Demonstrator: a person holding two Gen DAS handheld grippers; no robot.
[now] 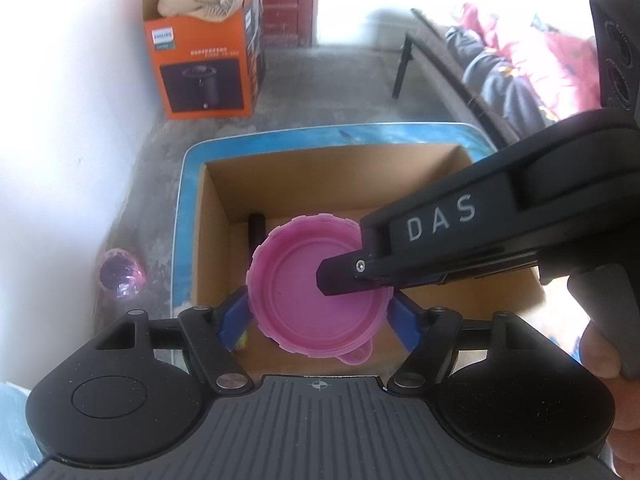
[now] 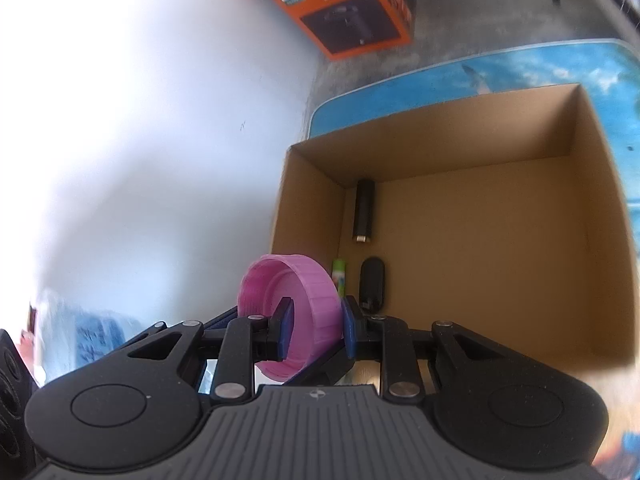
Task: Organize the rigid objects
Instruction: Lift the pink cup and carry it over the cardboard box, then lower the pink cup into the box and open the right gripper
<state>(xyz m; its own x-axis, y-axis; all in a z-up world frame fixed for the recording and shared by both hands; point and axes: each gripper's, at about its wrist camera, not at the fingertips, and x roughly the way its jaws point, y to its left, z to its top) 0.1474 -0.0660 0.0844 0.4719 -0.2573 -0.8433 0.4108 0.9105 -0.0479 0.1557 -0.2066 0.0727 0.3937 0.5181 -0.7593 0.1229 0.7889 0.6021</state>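
A pink ribbed lid (image 1: 316, 288) hangs over the open cardboard box (image 1: 216, 200). My right gripper (image 1: 340, 276) comes in from the right and is shut on the lid's rim, one finger inside it. In the right wrist view the lid (image 2: 296, 312) sits edge-on between the blue pads (image 2: 347, 328) of my right gripper (image 2: 316, 328). My left gripper (image 1: 320, 320) has its blue fingers (image 1: 236, 320) at both sides of the lid; I cannot tell if they press it. In the box (image 2: 600, 208) lie a black cylinder (image 2: 363, 210), a black oval object (image 2: 373, 282) and a green-capped stick (image 2: 340, 276).
The box stands on a blue patterned table (image 1: 184, 216). On the concrete floor are an orange Philips carton (image 1: 204, 56) with cloth in it and a pink object (image 1: 120, 272). A white wall is on the left; a bench with clothes (image 1: 500, 64) is at the right.
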